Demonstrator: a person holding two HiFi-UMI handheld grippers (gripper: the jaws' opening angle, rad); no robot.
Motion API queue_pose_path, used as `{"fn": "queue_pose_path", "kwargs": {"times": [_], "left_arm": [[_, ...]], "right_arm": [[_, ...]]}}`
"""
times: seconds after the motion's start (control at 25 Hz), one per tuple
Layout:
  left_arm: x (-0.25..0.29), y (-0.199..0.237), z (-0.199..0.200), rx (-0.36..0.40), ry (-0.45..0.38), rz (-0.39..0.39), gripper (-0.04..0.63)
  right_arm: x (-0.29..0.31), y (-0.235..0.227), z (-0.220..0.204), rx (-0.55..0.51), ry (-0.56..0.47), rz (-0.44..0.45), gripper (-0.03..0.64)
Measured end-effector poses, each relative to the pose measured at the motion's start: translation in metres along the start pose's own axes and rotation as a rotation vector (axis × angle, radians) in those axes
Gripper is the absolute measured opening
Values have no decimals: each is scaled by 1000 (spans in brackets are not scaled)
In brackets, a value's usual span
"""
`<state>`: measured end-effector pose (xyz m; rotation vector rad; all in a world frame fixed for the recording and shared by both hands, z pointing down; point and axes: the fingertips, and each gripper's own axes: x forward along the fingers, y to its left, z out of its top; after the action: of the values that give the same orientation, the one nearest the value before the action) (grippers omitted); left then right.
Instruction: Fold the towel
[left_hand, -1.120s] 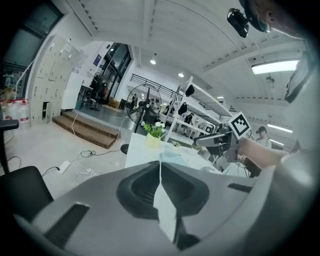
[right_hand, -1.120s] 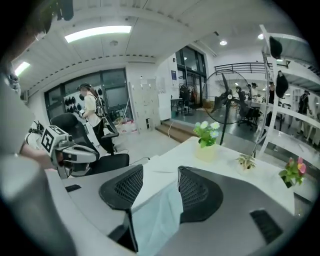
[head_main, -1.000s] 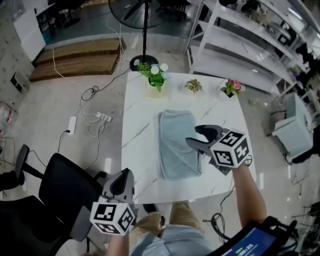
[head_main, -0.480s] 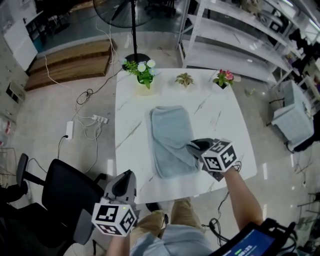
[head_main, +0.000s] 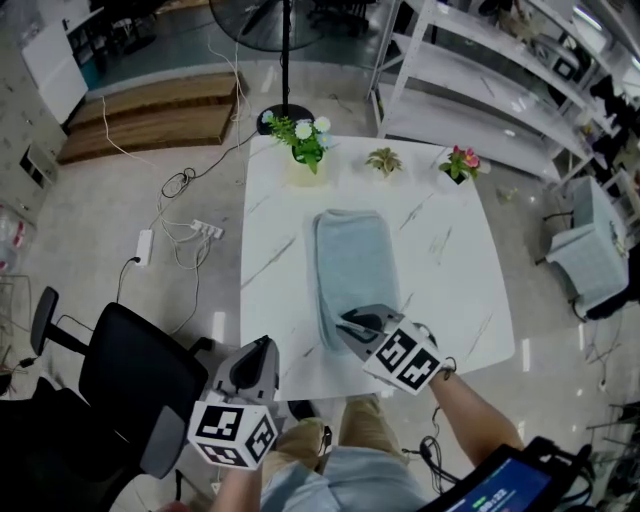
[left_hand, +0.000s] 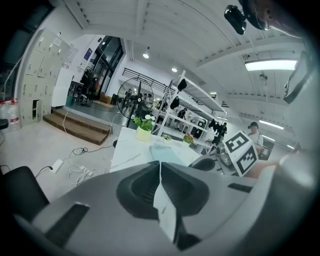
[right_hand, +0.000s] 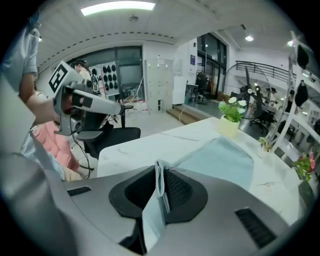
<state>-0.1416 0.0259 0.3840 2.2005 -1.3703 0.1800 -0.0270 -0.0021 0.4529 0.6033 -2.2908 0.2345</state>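
A light blue towel (head_main: 355, 260), folded into a long strip, lies lengthwise on the white marble table (head_main: 450, 270). My right gripper (head_main: 345, 322) is at the strip's near end. Its jaws have just been closing, and in the right gripper view (right_hand: 159, 167) a fold of the towel (right_hand: 220, 160) is pinched between the pads. My left gripper (head_main: 258, 350) hovers off the table's near left corner, shut and empty. In the left gripper view (left_hand: 160, 165) its jaws meet with nothing between them, and the towel (left_hand: 162, 152) lies ahead on the table.
Three small plant pots stand along the far edge: white flowers (head_main: 305, 150), a green plant (head_main: 385, 160), pink flowers (head_main: 458, 165). A black office chair (head_main: 130, 375) is at the near left. Cables and a power strip (head_main: 190, 230) lie on the floor, with shelving at the far right.
My right gripper has dropped from above the towel's right side to its near end, and its jaws have gone from wide open to closed on the cloth. The left gripper stayed put.
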Motion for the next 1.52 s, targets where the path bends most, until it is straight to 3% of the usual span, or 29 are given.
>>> {"fn": "queue_pose_path", "kwargs": {"times": [0.2, 0.48, 0.6, 0.76, 0.92, 1.08, 1.2, 1.32, 1.44, 1.52], "left_arm": [[-7, 6, -8, -22, 15, 12, 14], [-11, 18, -21, -49, 28, 32, 14], [-7, 17, -25, -56, 35, 27, 14], [1, 9, -22, -49, 38, 11, 14], [9, 5, -12, -45, 22, 14, 14], [19, 2, 9, -40, -19, 29, 14], [28, -7, 21, -30, -30, 19, 14], [45, -30, 12, -24, 22, -49, 14], [70, -67, -11, -5, 111, -137, 14], [88, -88, -27, 13, 164, -174, 14]], "right_arm": [[30, 31, -23, -48, 69, 81, 77], [35, 57, -26, -139, 36, 167, 83], [48, 67, -42, -190, 107, 218, 146], [46, 78, -33, -241, 124, 271, 222], [7, 94, 0, -173, 22, 368, 265], [-22, 86, 27, -169, -70, 426, 265], [-43, 36, 47, -110, -165, 383, 203], [-53, -38, 60, -117, -206, 225, 138], [-45, -102, 68, -211, -171, 105, 91], [-27, -129, 73, -305, -144, 89, 52]]}}
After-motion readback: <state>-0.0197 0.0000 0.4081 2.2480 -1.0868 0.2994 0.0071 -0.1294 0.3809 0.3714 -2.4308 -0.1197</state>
